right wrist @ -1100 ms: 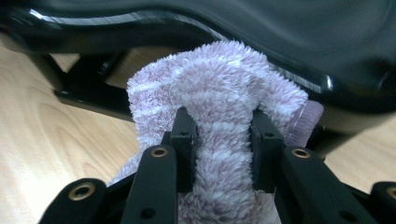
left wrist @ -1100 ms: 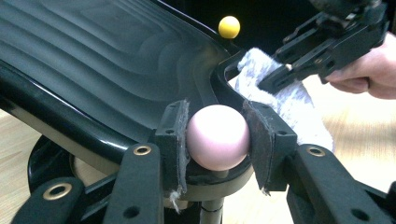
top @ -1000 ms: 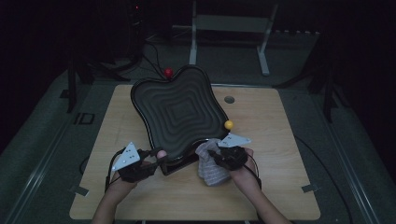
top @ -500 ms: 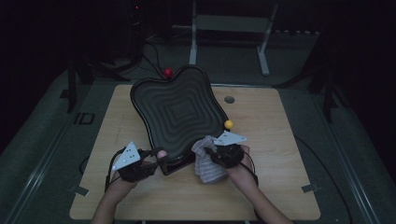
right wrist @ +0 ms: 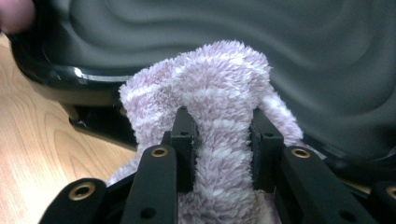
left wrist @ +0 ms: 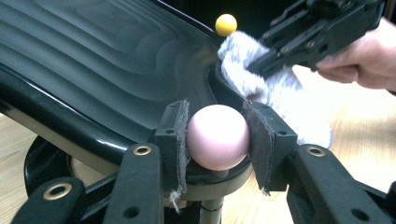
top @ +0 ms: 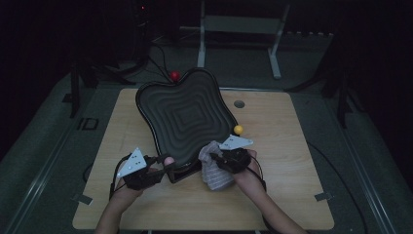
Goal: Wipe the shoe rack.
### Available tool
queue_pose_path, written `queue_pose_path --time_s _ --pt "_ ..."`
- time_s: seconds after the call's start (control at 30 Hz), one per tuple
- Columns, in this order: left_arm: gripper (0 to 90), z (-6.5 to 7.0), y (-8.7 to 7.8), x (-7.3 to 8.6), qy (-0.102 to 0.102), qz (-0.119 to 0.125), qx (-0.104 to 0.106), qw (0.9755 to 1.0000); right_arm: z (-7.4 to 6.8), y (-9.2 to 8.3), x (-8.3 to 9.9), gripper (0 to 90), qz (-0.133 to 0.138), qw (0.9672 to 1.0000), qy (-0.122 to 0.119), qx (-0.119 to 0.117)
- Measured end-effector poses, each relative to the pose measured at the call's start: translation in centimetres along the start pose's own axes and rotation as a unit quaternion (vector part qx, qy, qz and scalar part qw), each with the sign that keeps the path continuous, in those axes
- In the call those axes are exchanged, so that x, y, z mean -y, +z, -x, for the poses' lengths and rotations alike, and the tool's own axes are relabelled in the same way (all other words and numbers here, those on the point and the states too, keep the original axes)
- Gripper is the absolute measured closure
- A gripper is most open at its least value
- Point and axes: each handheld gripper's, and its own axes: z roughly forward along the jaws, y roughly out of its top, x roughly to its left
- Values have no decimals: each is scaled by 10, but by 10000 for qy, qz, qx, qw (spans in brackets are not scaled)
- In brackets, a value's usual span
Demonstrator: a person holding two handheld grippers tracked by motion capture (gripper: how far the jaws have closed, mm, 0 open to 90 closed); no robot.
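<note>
the left gripper (left wrist: 217,140) is squeezing a pink ball (left wrist: 217,136) at the near edge of the wavy black tray (top: 187,117). the right gripper (right wrist: 223,154) is pinching a fluffy striped cloth (right wrist: 219,93), bunched and standing up, against the tray's rim, just beside the yellow ball (top: 238,129).

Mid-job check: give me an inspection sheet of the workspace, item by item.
Surface: light wooden table, round grommet hole.
Job's things: black wavy ridged tray tilted on its stand; fluffy striped cloth at the tray's near rim; pink ball knob at the near rim.
Clutter: yellow ball knob, red ball knob at the tray's edges.
Grippers: left gripper jaws clamp the pink knob; right gripper jaws pinch the cloth.
Cables: black, trailing from both grippers.
Surroundings: dark floor, white metal frame.
</note>
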Motion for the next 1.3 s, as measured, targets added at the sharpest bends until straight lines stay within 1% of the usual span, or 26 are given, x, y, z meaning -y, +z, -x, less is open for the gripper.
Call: queue_pose_path --time_s 0.07,0.1,0.17,0.23,0.33,0.43,0.53,0.6,0.63,0.7,0.8,0.9,1.03,1.07,1.13,1.2,1.27,1.3 --pt "601 0 0 0 5 -3 -1 10000 -2 1 1 686 -28 10000 1 11" --pt "601 0 0 0 1 1 6 10000 -3 0 0 686 -51 10000 -39 31" --pt "601 0 0 0 4 11 8 10000 -5 -5 -8 685 72 10000 -44 -29" --pt "601 0 0 0 2 3 16 10000 -5 -7 -13 684 158 9999 -44 -19" --pt "601 -1 0 0 -3 1 30 10000 -6 -2 -15 685 192 9998 -39 22" --pt "601 0 0 0 0 -1 18 10000 -6 6 -10 685 124 9999 18 -45" --pt "601 0 0 0 -2 -3 18 10000 -7 5 -11 685 67 10000 0 -29" --pt "601 0 0 0 2 -8 10 10000 -9 -1 -17 684 161 9998 -37 -79" --pt "601 0 0 0 5 -7 16 10000 -10 -3 -20 684 208 9997 -52 -65" --pt "602 -1 0 0 4 -9 35 10000 -12 0 -21 685 246 9997 -86 -9" --pt "602 -1 0 0 -4 -9 25 10000 -13 9 -15 686 216 9997 -59 -18" --pt "602 -1 0 0 -8 -8 24 10000 -13 11 -10 686 127 9999 -18 -48" --pt "601 0 0 -1 -6 -15 16 10000 -14 8 -12 686 -5 9999 -89 -78" --pt "601 0 0 0 -4 -13 19 10000 -15 6 -14 686 25 9999 -113 -76" --pt "602 0 0 -1 3 -18 19 10000 -15 4 -14 686 101 9998 -154 9" --pt "602 -1 0 -1 1 -18 26 10000 -13 9 -10 687 55 9998 -141 94" --pt "602 0 1 -1 -5 -7 14 10000 -9 15 -3 688 25 10000 -40 8" --pt "602 0 1 -1 -9 -5 10 10000 -10 18 -1 688 -65 10000 -25 18"
